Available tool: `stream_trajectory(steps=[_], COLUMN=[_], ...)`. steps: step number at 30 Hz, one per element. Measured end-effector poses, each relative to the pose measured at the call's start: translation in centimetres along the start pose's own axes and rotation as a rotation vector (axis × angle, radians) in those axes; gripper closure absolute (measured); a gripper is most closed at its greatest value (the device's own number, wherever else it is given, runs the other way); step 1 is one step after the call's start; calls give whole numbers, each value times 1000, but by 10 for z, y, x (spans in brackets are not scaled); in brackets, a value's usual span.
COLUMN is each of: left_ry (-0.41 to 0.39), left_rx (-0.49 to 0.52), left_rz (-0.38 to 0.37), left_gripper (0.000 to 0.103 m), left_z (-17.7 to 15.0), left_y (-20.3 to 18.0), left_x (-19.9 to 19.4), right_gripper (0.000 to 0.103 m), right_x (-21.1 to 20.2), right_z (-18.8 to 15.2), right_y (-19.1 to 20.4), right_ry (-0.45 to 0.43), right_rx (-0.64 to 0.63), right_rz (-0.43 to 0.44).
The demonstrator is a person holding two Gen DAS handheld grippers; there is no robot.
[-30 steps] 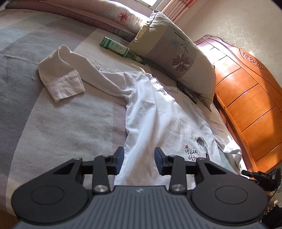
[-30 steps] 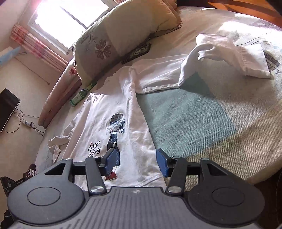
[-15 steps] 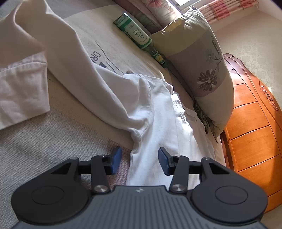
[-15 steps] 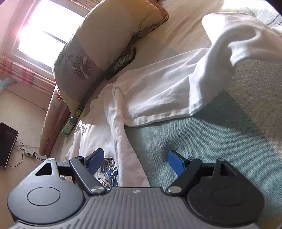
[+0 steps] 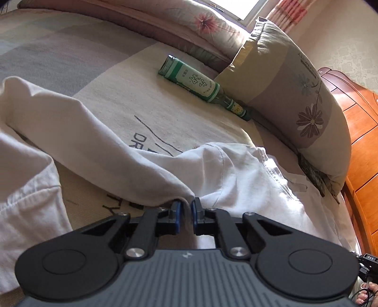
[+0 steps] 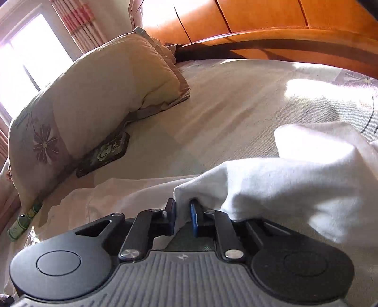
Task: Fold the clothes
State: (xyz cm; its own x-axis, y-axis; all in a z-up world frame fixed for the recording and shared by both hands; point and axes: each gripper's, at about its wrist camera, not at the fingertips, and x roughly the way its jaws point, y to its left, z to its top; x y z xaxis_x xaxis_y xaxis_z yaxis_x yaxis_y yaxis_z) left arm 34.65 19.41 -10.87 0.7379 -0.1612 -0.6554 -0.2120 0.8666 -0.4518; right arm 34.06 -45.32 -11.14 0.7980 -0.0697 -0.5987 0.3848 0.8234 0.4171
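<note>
Left wrist view: the left tongs (image 5: pixel 186 207) pinch the white shirt (image 5: pixel 236 174) at the seam under its sleeve, on the bed (image 5: pixel 59 59) near the headboard edge. A green bottle (image 5: pixel 200 86) lies beside a pillow (image 5: pixel 290 94).

Right wrist view: the right tongs (image 6: pixel 183 213) grip a raised fold of the shirt (image 6: pixel 295 181); a dark box (image 6: pixel 104 154) touches the pillow (image 6: pixel 99 94).

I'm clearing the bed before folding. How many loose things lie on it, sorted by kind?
White long-sleeved shirt: 1
Floral pillows: 2, beige and pink
Green glass bottle: 1
Dark flat printed case: 1
Total: 5
</note>
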Motion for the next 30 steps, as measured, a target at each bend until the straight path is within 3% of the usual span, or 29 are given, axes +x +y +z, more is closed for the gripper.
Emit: stream_trajectory(steps=[2, 6, 7, 9, 14, 21, 30], left_ry=[-9, -13, 3, 14, 43, 69, 135], left_rx=[7, 43, 41, 56, 124, 222, 414], left_rz=[18, 51, 47, 35, -8, -100, -158], left_gripper=[95, 90, 90, 91, 90, 82, 78], left_z=[6, 4, 2, -4, -24, -55, -100], left_y=[4, 4, 5, 4, -7, -33, -89], left_x=[-2, 0, 1, -5, -35, -77, -72], right_gripper=[86, 82, 79, 63, 61, 61, 60], right_x=[1, 5, 3, -4, -31, -72, -92], right_z=[12, 19, 16, 10, -23, -72, -130], right_y=[-6, -11, -10, -9, -2, 33, 84], right_ry=[-29, 15, 39, 89, 233, 255, 165], right_rx=[-16, -59, -60, -51, -59, -327, -719], right_rz=[-32, -26, -5, 45, 192, 214, 59])
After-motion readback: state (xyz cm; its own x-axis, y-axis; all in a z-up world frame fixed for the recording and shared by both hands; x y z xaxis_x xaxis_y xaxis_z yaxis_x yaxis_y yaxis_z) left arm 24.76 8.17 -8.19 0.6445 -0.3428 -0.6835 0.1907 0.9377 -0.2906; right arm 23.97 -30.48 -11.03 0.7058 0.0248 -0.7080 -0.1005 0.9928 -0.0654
